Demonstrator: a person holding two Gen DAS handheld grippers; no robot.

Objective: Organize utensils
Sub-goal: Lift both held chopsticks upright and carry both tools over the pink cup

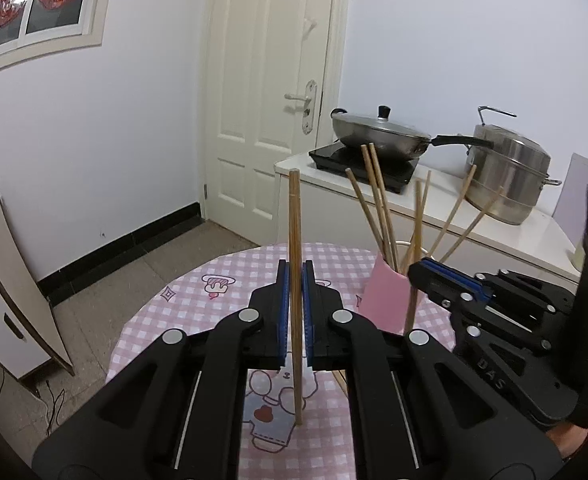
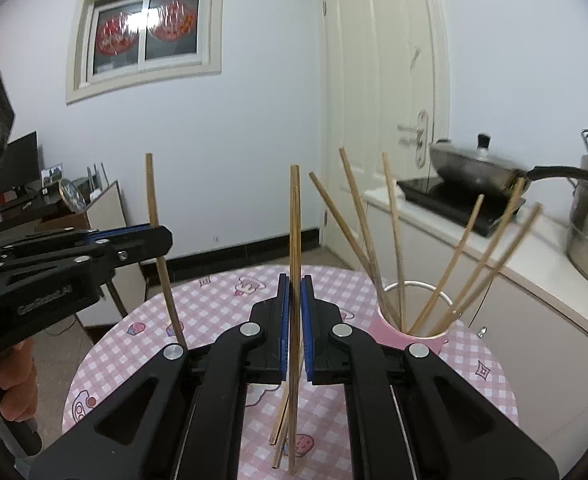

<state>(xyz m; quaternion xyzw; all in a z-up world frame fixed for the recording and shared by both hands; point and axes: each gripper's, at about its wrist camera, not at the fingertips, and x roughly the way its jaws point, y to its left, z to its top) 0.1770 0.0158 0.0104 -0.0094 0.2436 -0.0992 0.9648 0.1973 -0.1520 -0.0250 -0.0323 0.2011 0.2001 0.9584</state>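
Table edge (image 1: pixel 142 312) curves at nine o'clock; left gripper (image 1: pixel 295 280) clamps one chopstick (image 1: pixel 294 220), right gripper (image 2: pixel 295 292) clamps several chopsticks (image 2: pixel 294 220).

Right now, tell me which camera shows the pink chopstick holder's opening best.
The right wrist view: the pink holder shows its round rim and the loose chopsticks fanning out of it. In the left wrist view the right hand-held gripper covers part of the holder, so the opening is mostly hidden.
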